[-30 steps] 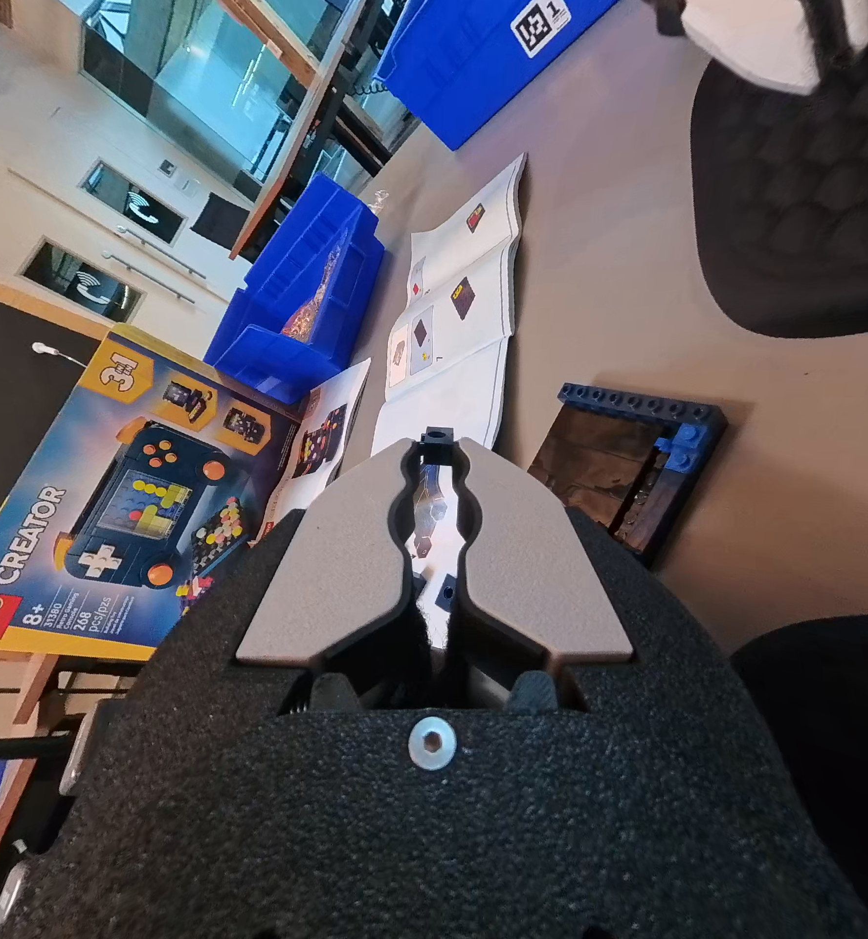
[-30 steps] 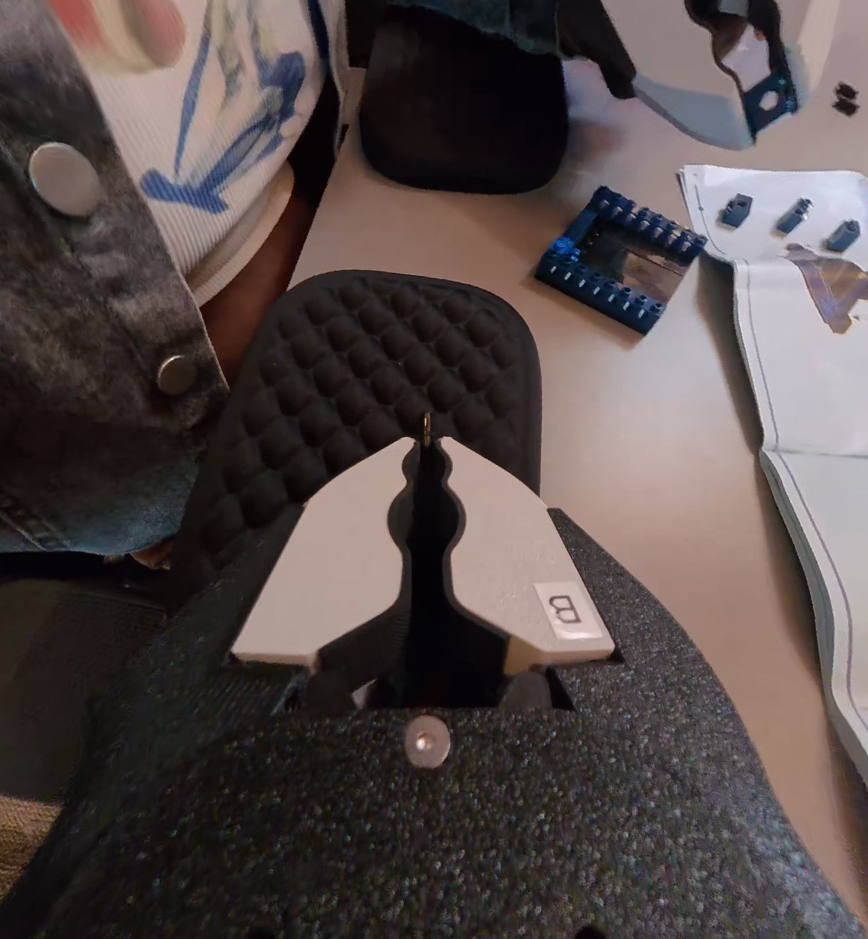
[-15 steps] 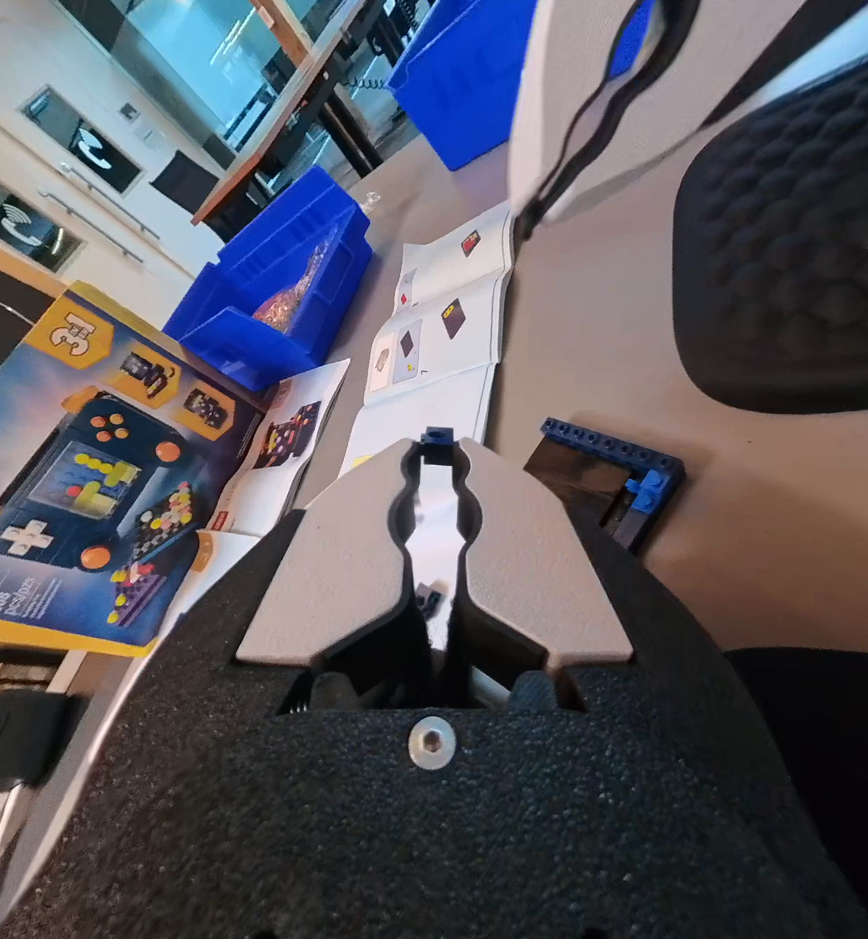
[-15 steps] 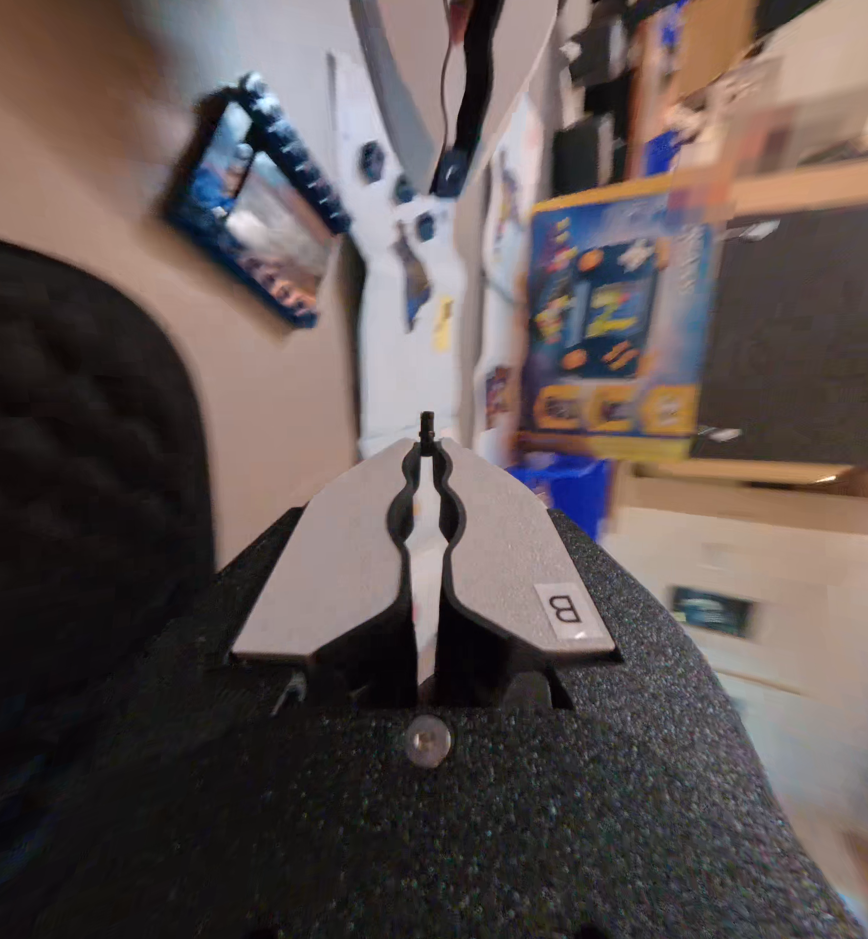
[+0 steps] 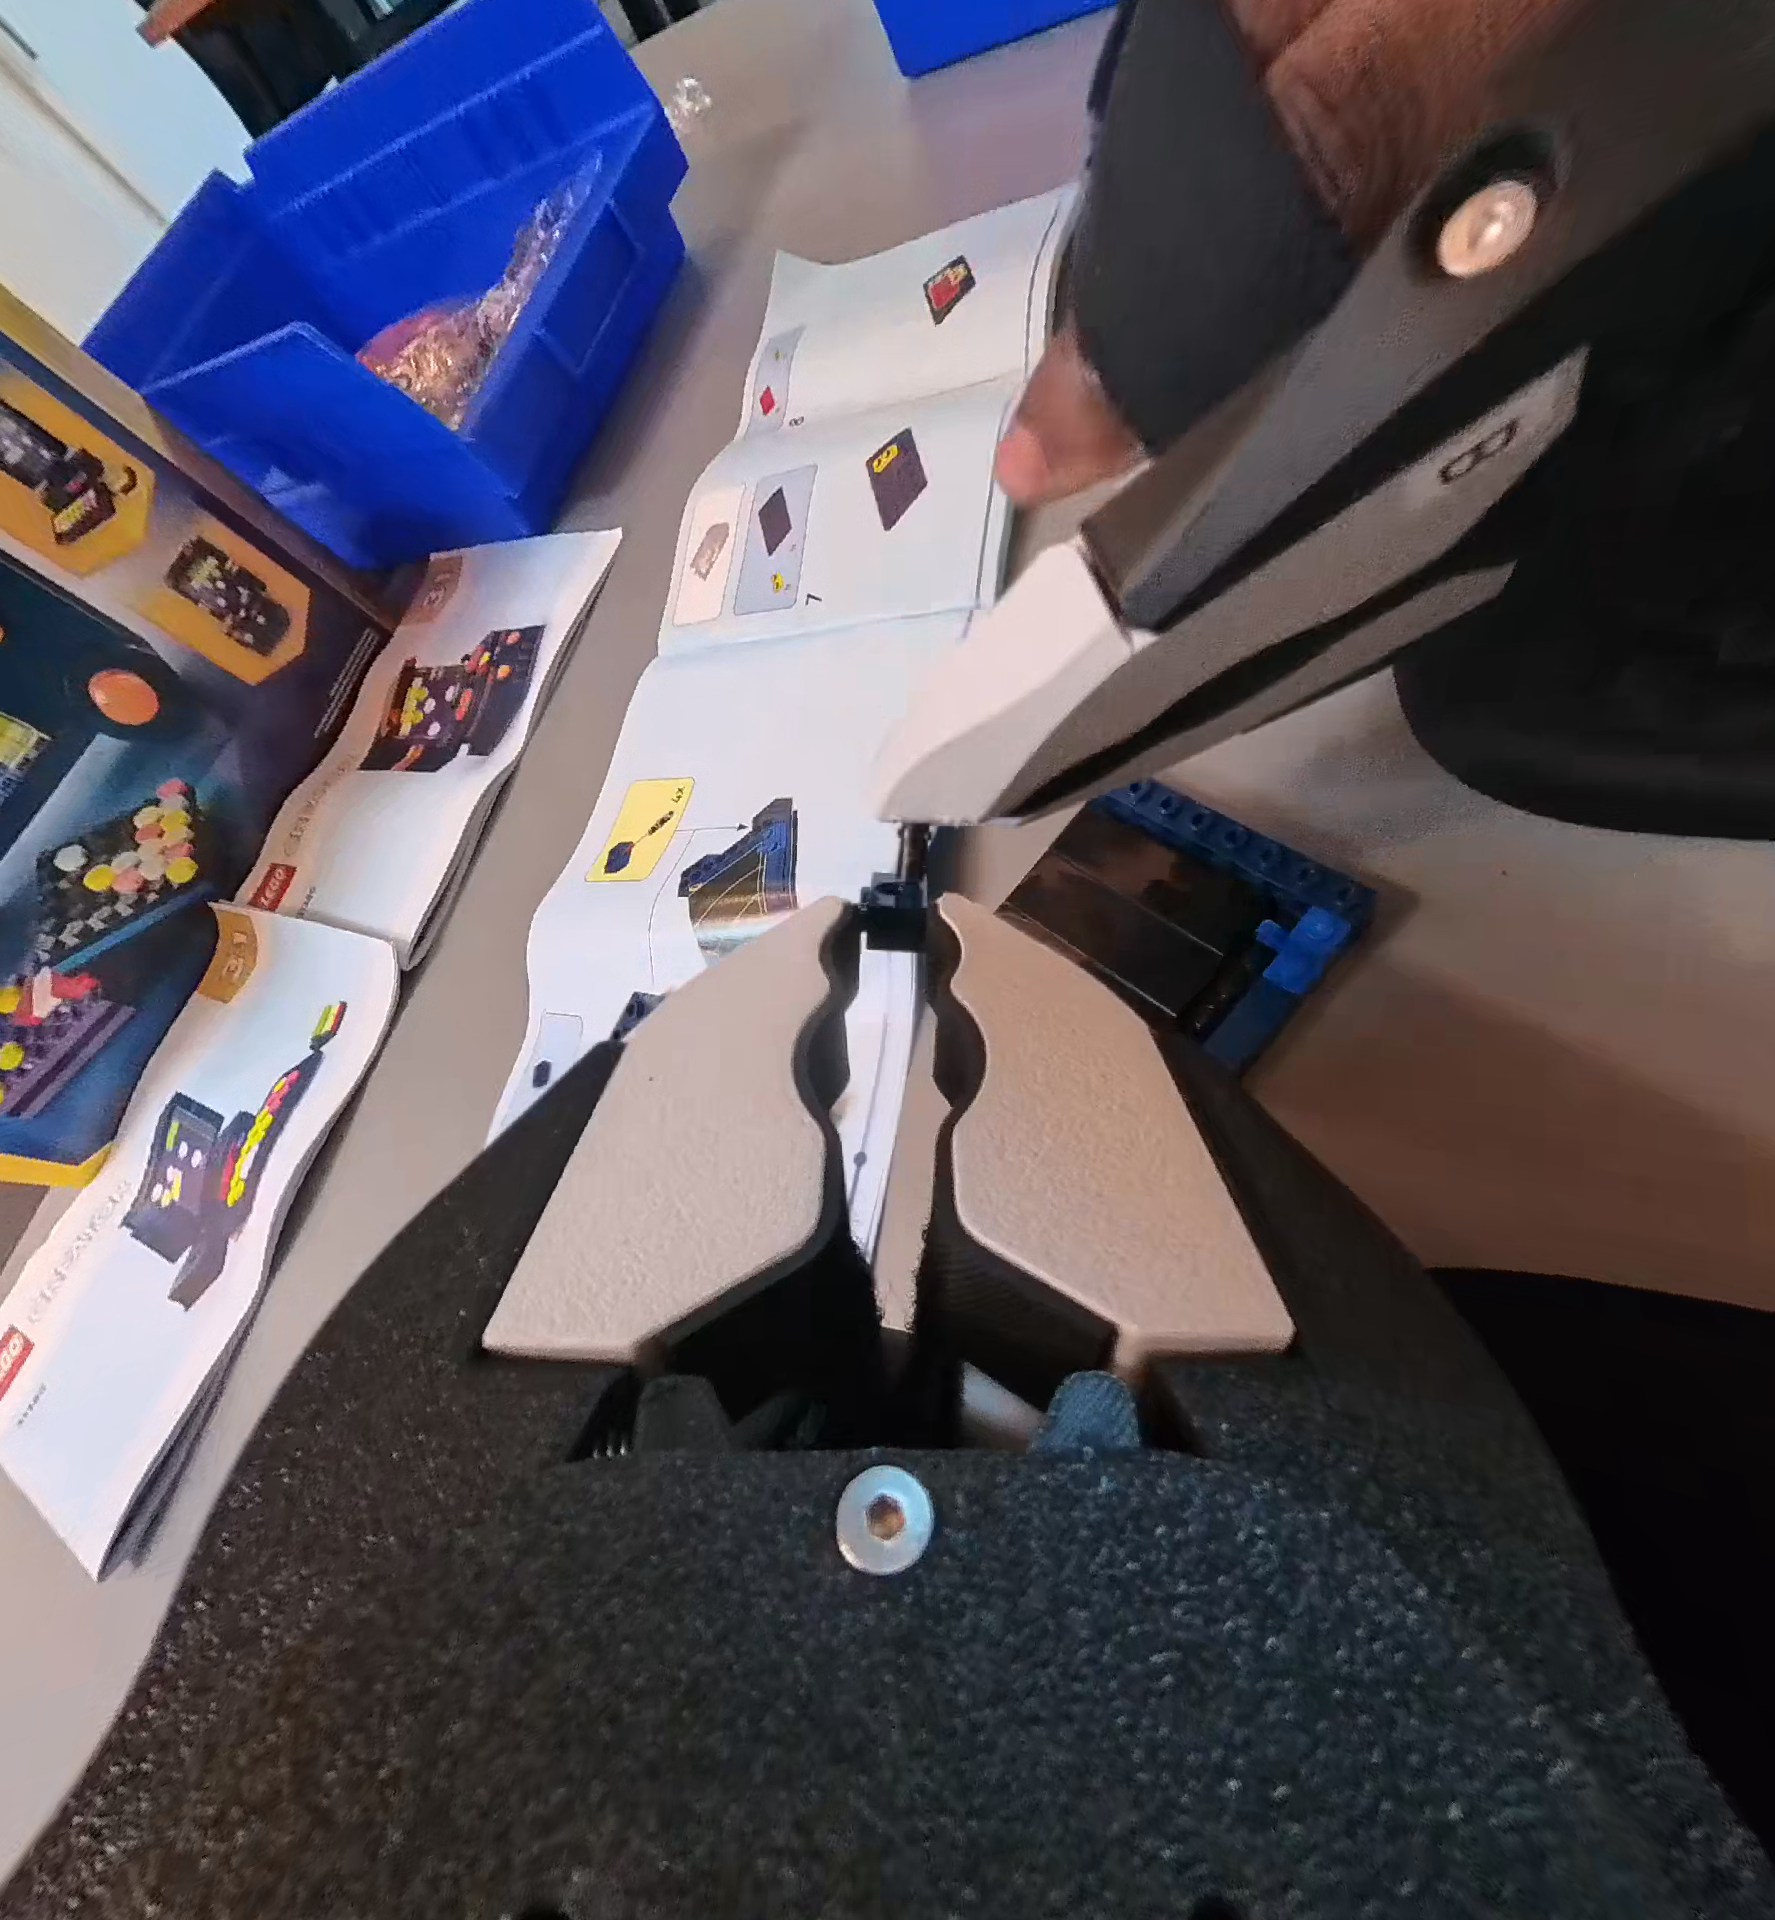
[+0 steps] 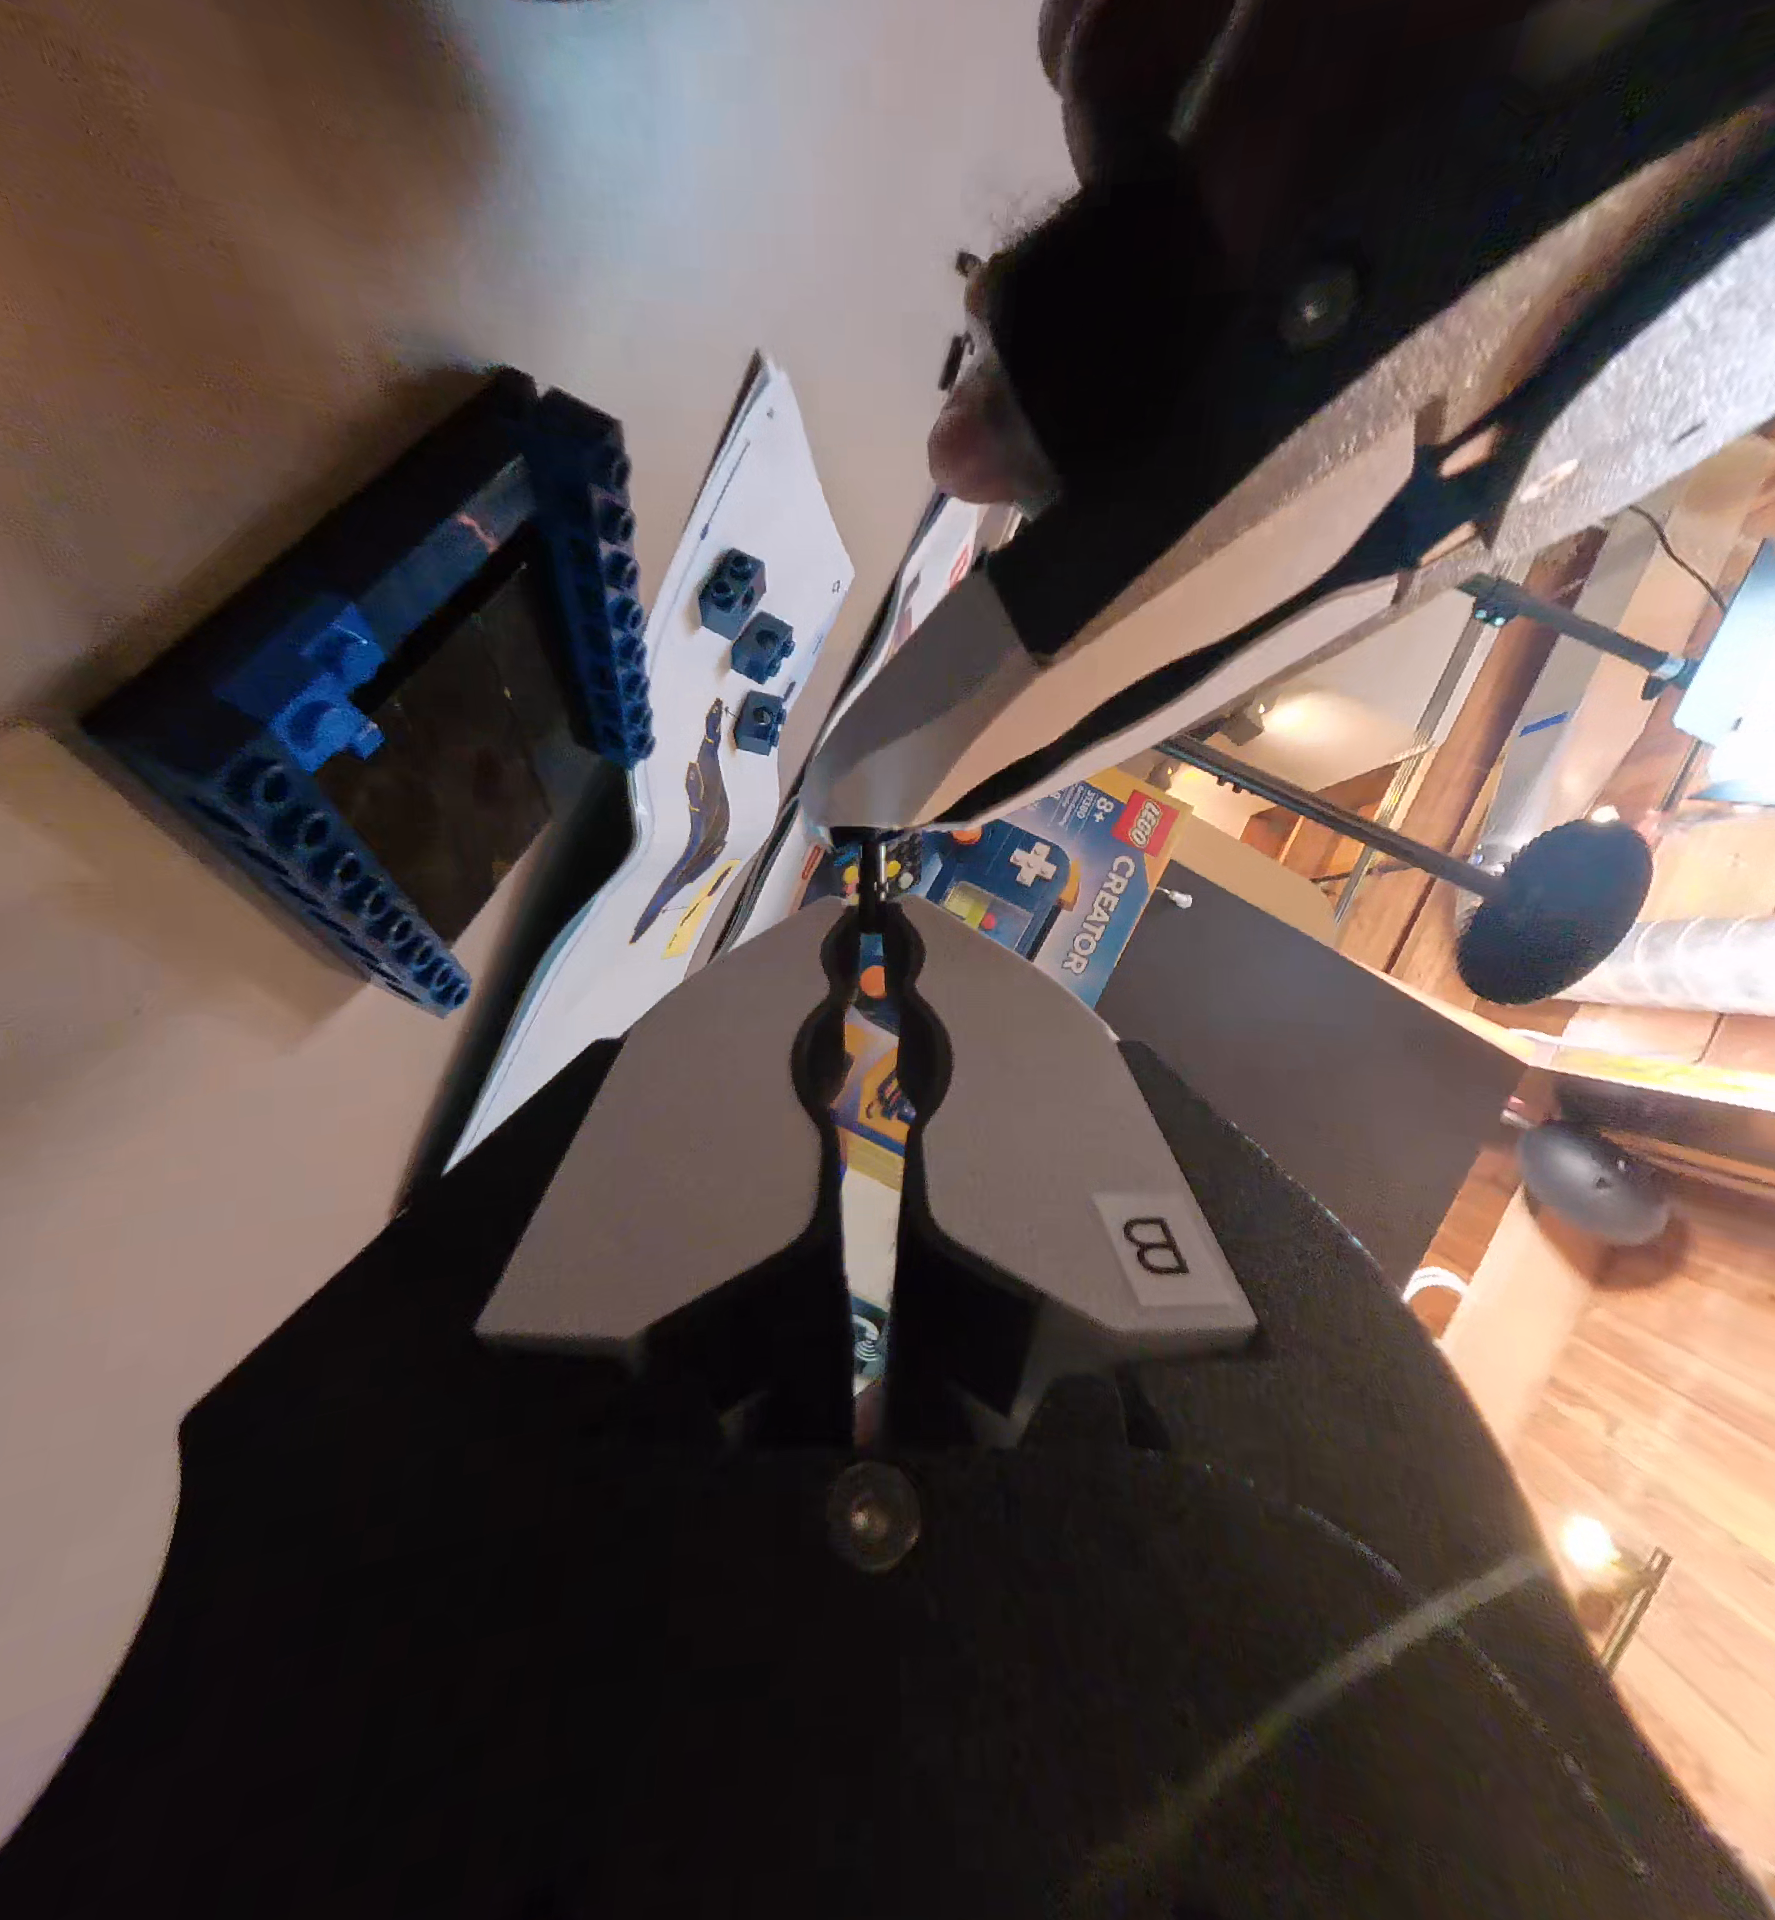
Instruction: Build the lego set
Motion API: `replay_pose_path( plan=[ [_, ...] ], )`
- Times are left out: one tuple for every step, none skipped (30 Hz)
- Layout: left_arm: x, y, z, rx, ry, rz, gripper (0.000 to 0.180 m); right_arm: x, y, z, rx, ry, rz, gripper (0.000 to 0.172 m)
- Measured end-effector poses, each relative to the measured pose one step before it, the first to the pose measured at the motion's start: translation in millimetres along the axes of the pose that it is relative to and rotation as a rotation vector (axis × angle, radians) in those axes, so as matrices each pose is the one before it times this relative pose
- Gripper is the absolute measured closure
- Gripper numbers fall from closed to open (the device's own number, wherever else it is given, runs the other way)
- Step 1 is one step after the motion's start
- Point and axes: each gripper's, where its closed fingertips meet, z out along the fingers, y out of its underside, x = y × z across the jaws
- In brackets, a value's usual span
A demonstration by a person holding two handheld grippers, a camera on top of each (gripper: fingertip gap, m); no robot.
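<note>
My left gripper point(image 5: 891, 914) is shut on a small dark blue brick point(image 5: 893, 927), held above the open instruction booklet point(image 5: 758, 717). My right gripper point(image 6: 875, 909) is shut on a thin black pin point(image 6: 875, 878). In the left wrist view the right gripper point(image 5: 909, 823) comes in from the upper right, and its pin point(image 5: 914, 850) points down onto the top of the brick. In the right wrist view the left gripper point(image 6: 847, 821) meets the pin's tip. A blue brick frame with a dark panel point(image 5: 1195, 925) lies on the table just to the right; it also shows in the right wrist view point(image 6: 374, 707).
Three small dark bricks point(image 6: 763, 644) lie on the booklet. Two closed booklets point(image 5: 447, 727) point(image 5: 187, 1195) and a toy box point(image 5: 52, 727) lie to the left. Blue bins point(image 5: 426, 291) stand at the back left, and a black padded mat point(image 5: 1641, 727) lies at the right. My two grippers' fingertips are within a few centimetres of each other.
My right gripper has swung from over the black mat across to my left gripper, with the pin still in it. The left gripper has tilted a little and kept the brick.
</note>
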Motion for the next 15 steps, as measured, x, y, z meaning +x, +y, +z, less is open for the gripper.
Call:
replay_pose_path(
  plan=[
    [0.50,0.49,0.73,-0.0002,0.0046,0.0002,0.169,0.10,0.00,0.91,0.0021,-0.0015,-0.0122,0.168],
    [0.49,-0.25,0.39,0.0028,0.0030,0.0026,0.169,1.04,0.09,0.52,0.0052,0.0027,-0.0120,0.167],
    [0.28,-0.32,0.38,-0.0003,-0.0019,0.0054,0.170,1.14,-0.56,-0.04,0.0083,0.0013,-0.0114,0.168],
    [-0.28,-0.47,0.30,-0.0014,-0.0089,0.0114,0.169,0.17,-0.66,0.02,0.0046,-0.0059,-0.0140,0.168],
    [-0.40,-0.09,0.22,-0.0038,-0.0117,0.0170,0.169,-0.27,-0.40,0.27,0.0000,-0.0065,-0.0205,0.168],
    [-0.18,0.26,0.41,-0.0068,-0.0121,0.0155,0.169,-0.20,-0.23,0.23,-0.0010,-0.0044,-0.0226,0.167],
    [-0.46,0.59,0.52,-0.0095,-0.0149,0.0174,0.169,-0.18,-0.21,0.40,-0.0012,-0.0041,-0.0166,0.168],
    [-0.91,0.45,0.40,-0.0128,-0.0199,0.0197,0.170,-0.10,-0.11,0.54,-0.0025,-0.0032,-0.0126,0.167],
    [-0.66,0.72,0.43,-0.0157,-0.0181,0.0186,0.169,-0.02,-0.05,0.40,-0.0033,-0.0013,-0.0155,0.167],
    [-0.79,0.27,0.17,-0.0115,-0.0198,0.0182,0.170,0.29,-0.04,0.47,-0.0032,0.0014,-0.0130,0.167],
    [-0.90,0.27,-0.02,-0.0116,-0.0176,0.0189,0.170,0.22,0.07,0.41,-0.0015,0.0004,-0.0022,0.167],
    [-0.41,0.34,0.08,-0.0124,-0.0126,0.0155,0.169,-0.20,-0.12,0.32,-0.0006,-0.0035,0.0065,0.167],
    [-0.06,0.38,0.14,-0.0085,-0.0087,0.0063,0.169,-0.27,-0.15,0.13,-0.0021,-0.0052,0.0107,0.168],
    [0.28,0.32,0.26,-0.0069,-0.0005,-0.0100,0.170,-0.25,-0.22,0.22,-0.0054,-0.0042,0.0141,0.168],
    [0.14,0.57,0.20,-0.0072,0.0047,-0.0163,0.170,-0.20,-0.16,0.40,-0.0105,-0.0018,0.0149,0.168]
  ],
)
